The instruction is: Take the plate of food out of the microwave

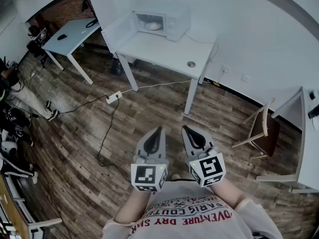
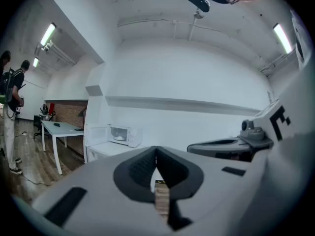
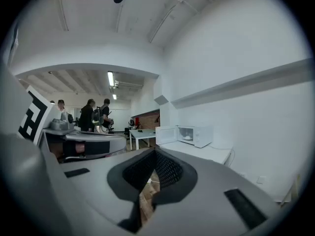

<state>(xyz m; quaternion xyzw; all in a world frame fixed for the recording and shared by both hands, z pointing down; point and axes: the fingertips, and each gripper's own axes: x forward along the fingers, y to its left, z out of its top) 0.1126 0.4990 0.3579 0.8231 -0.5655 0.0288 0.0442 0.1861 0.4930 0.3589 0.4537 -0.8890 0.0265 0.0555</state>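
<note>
A white microwave (image 1: 162, 23) stands at the back of a white table (image 1: 164, 51), far ahead of me, with its door (image 1: 119, 31) swung open to the left. Inside it rests a pale plate of food (image 1: 152, 26), which also shows small in the left gripper view as the plate (image 2: 119, 137) and in the right gripper view as the plate (image 3: 187, 137). My left gripper (image 1: 158, 130) and right gripper (image 1: 185, 128) hang side by side close to my body, above the wooden floor. Both are shut with nothing between the jaws, the left gripper (image 2: 156, 149) and the right gripper (image 3: 155, 151) alike.
A small round object (image 1: 191, 64) lies on the table's near right part. A power strip (image 1: 113, 97) and its cables cross the floor before the table. A second table (image 1: 70, 36) stands far left, a wooden chair (image 1: 261, 131) at the right. People (image 3: 93, 116) stand farther off.
</note>
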